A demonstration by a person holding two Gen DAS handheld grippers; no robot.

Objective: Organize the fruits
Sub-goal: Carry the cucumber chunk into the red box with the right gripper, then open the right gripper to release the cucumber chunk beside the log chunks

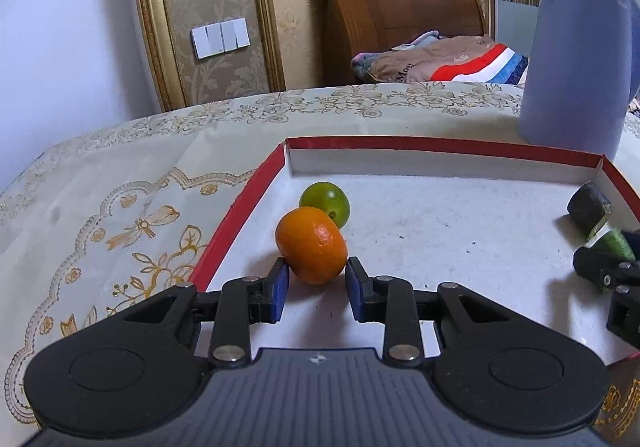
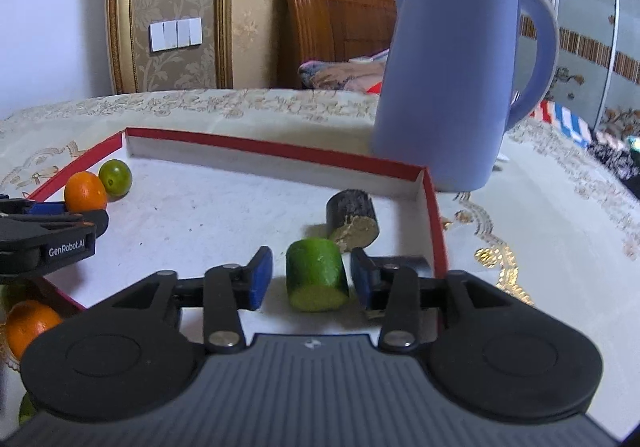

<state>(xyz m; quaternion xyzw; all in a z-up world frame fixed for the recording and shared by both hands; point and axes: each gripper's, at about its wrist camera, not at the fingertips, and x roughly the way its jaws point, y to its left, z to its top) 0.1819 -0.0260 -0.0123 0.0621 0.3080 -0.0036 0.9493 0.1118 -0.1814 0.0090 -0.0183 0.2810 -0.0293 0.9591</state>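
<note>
**Inspector:** Left tool (image 1: 317,279) stands parted around the orange fruit (image 1: 311,244); a gap shows beside each blue pad, so nothing is gripped. State of the right one?

**Assistant:** Right tool (image 2: 311,279) is likewise parted, bracketing the green cut piece (image 2: 317,273), which lies on its side, pale cut face toward the camera. It sits just beside the right pad, apart from the left.

**Inspector:** Surroundings?

**Assistant:** Both fruits rest inside the red-edged tray (image 1: 440,145). A green round fruit (image 1: 325,203) touches the orange from behind, by the left wall. A dark cut piece (image 2: 353,219) lies just beyond the green one. Outside, a blue pitcher (image 2: 448,79) stands on the bench (image 1: 120,183) past the far right corner.
</note>
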